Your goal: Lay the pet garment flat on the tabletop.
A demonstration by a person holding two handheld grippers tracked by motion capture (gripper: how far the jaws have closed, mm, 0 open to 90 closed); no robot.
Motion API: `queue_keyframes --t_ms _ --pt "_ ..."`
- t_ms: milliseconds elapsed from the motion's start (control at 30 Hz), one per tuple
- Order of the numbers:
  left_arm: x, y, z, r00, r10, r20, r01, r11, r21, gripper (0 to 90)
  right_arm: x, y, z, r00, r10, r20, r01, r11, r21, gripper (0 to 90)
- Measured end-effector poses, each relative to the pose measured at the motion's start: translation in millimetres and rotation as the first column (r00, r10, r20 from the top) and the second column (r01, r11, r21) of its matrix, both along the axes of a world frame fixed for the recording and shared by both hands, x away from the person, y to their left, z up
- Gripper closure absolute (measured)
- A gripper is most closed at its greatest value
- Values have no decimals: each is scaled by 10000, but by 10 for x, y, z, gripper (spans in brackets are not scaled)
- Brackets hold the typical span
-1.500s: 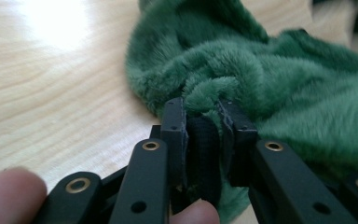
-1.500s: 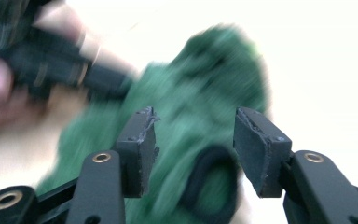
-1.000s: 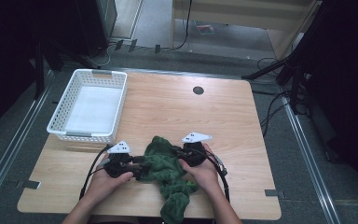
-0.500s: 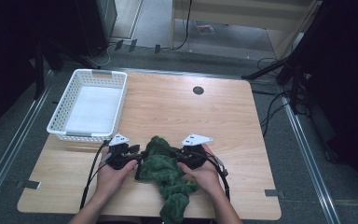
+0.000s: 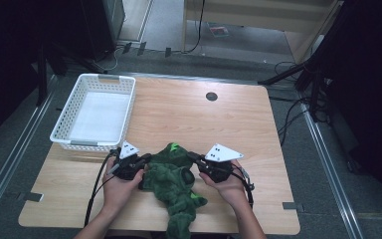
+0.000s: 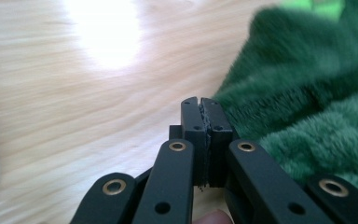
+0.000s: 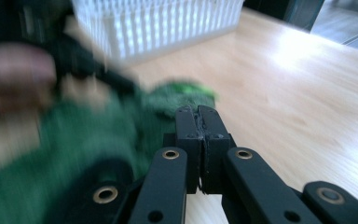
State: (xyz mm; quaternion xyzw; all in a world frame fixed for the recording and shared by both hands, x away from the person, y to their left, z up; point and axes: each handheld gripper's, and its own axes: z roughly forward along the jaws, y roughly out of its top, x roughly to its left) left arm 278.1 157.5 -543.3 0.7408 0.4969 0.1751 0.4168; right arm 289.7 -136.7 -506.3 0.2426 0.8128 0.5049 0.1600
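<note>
White slatted basket sits bare inside; both tools, left and right, clenched on nothing beside the green cloth.

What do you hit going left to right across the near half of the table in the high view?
White basket → left gripper → green plush toy → right gripper.

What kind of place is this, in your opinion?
Probably a lab or studio set up for recording handling work. A bare wooden table stands alone on a grey floor, cables trail beside it, and dark stands surround it. On it are a white basket and a green cloth.
</note>
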Motion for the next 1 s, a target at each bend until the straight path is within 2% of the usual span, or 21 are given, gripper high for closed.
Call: queue_keyframes --t_ms 67,133,200,233,300,333,400,433,500,533,567,633,700,767,833,900,933,1000 --pt "4 7 -21 9999 -131 -99 133 9998 175 900 -24 -6 -101 9996 249 -102 -257 9953 -935 900" --pt "1 -4 -45 9992 -359 -196 365 9988 325 900 -44 -9 -196 9983 510 -266 -548 9839 -1702 898" --pt "2 -17 -53 9973 -661 -312 673 9970 372 898 -37 -16 -257 9980 439 -465 -532 9735 -2226 882" --pt "4 -20 -51 9953 -903 -355 914 9953 323 888 -28 -24 -272 9971 451 -609 -581 9708 -2327 852" --pt "11 -5 -40 9916 -1219 -426 1226 9924 140 830 0 -43 -269 9923 425 -1164 -695 9685 -2392 697" --pt "20 23 -24 9890 -1409 -459 1403 9900 -165 771 10 -57 -256 9893 500 -1371 -820 9675 -2391 640" --pt "26 85 30 9915 -1262 -315 1245 9909 -509 728 14 -112 -189 9849 719 -1577 -1055 9706 -2165 600" --pt "30 127 65 9933 -1145 -150 1130 9905 -789 712 24 -150 -142 9832 771 -1655 -1071 9776 -1810 591" --pt "42 179 111 9965 -829 -84 808 9858 -1474 682 58 -218 -48 9853 357 -1670 -549 9922 -1119 593" --pt "51 182 113 9978 -658 -17 646 9842 -1646 657 86 -230 -17 9869 -109 -1611 -41 9957 -927 606" --pt "61 167 104 9983 -574 -51 556 9835 -1720 643 118 -222 -1 9836 -633 -1690 531 9965 -644 615" --pt "94 92 58 9986 -506 -143 478 9870 -1537 637 187 -156 -28 9660 -1649 -1993 1623 9863 -295 629" --pt "111 27 14 9978 -605 -272 564 9899 -1304 623 230 -30 -106 9536 -1993 -2258 1924 9799 -526 624" --pt "108 -5 -18 9964 -733 -423 679 9907 -1180 616 231 90 -180 9486 -2059 -2403 1932 9783 -755 622" --pt "96 -43 -43 9951 -745 -653 673 9921 -1063 605 222 158 -240 9474 -1678 -2724 1558 9856 -653 617" --pt "91 -78 -64 9928 -725 -950 659 9953 -710 596 202 198 -281 9454 -1559 -2862 1351 9866 -912 618" --pt "85 -98 -69 9926 -709 -991 658 9964 -533 591 190 206 -298 9450 -1575 -2866 1336 9859 -1012 624" --pt "65 -133 -61 9938 -706 -862 699 9975 -113 611 169 208 -334 9379 -1748 -2996 1424 9816 -1269 645"
